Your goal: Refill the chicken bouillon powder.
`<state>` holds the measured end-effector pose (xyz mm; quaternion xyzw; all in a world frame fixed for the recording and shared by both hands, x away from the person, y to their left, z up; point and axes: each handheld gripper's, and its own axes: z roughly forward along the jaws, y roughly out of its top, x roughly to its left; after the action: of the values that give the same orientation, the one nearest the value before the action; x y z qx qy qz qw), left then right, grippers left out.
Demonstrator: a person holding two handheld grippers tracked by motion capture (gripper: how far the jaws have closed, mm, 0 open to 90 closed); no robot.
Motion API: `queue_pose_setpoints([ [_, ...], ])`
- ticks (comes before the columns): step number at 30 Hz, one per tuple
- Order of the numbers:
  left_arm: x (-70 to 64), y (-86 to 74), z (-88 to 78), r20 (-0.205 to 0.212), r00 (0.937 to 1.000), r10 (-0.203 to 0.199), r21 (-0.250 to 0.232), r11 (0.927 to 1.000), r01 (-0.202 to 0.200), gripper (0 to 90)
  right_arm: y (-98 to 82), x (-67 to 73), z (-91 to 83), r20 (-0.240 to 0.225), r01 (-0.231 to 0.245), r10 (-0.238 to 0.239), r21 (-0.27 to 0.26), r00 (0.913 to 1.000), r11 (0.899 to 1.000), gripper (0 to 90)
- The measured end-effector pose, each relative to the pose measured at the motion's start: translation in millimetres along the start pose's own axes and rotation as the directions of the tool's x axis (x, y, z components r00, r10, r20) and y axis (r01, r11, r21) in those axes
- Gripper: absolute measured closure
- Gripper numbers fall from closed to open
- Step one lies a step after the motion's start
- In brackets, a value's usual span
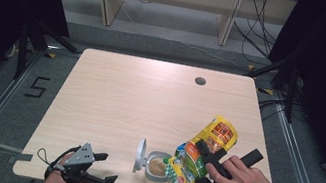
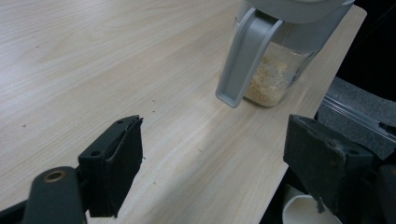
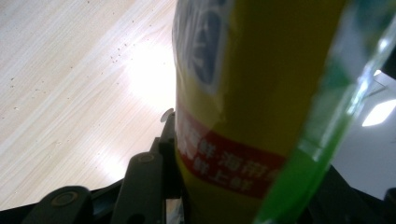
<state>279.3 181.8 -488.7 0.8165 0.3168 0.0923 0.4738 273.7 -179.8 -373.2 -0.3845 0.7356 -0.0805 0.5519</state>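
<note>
Most of the wooden table (image 1: 125, 95) is lying bare in the high view, from its far edge across the middle and down the left side, so open room is stretching over the upper and left parts of the top; a small round grommet hole (image 1: 200, 81) is sitting near the far edge, right of centre. Everything else is crowding the lower part of the frame, close to the near edge.

At lower centre a clear jar (image 1: 157, 169) with pale grainy contents is standing just inside the near edge, its grey lid (image 1: 140, 155) flipped up on the left side. In the left gripper view the jar (image 2: 275, 74) is standing in the upper right, right by the table's edge, with the grey lid piece (image 2: 243, 56) hanging down in front of it.

At lower left of the high view the left gripper (image 1: 104, 167) is sitting over the near edge, well apart from the jar, its jaws spread wide with nothing between them (bare wood is showing in the gap in its own view).

At lower right the right gripper (image 1: 206, 152) is clamping a yellow snack bag (image 1: 217, 134) with red print, tilted over the jar together with a green and yellow checked packet (image 1: 185, 169). In the right gripper view the yellow bag (image 3: 233, 116) is rising between the black jaws, a red band with white characters crossing it and a green edge (image 3: 322, 140) running down its right side
</note>
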Motion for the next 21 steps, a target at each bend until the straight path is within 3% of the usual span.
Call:
queue_pose_setpoints([
  [1,-0.1,0.1,-0.1,0.0,1.0,-0.001,0.0,1.0,0.001,19.1,0.0,-0.3,0.2,0.0,0.007,-0.007,-0.001,1.0,1.0,61.5],
  [2,0.0,0.1,-0.2,0.0,1.0,-0.001,0.0,1.0,0.001,19.1,1.2,2.0,-0.7,-0.008,-0.036,0.036,0.007,0.9993,0.999,61.5],
  [9,-0.2,0.4,-0.5,-0.002,1.0,0.0,0.006,1.0,0.0,19.1,1.0,2.6,-1.3,-0.002,-0.037,0.037,0.008,0.9993,0.999,61.5],
  [10,-0.1,0.4,-0.5,-0.002,1.0,0.0,0.006,1.0,0.0,19.1,-0.3,0.1,-0.5,0.005,0.01,-0.01,0.0,0.9999,1.0,61.5],
  [19,-1.3,-0.1,0.6,0.006,0.9999,-0.015,-0.015,0.9998,0.015,19.1,-0.5,-0.5,-0.6,0.001,0.012,-0.012,0.002,0.9999,1.0,61.5],
  [21,0.0,0.1,-0.3,-0.001,1.0,0.001,-0.001,1.0,-0.001,19.1,-0.2,0.1,-0.5,0.009,0.009,-0.009,0.002,0.9999,1.0,61.5],
])
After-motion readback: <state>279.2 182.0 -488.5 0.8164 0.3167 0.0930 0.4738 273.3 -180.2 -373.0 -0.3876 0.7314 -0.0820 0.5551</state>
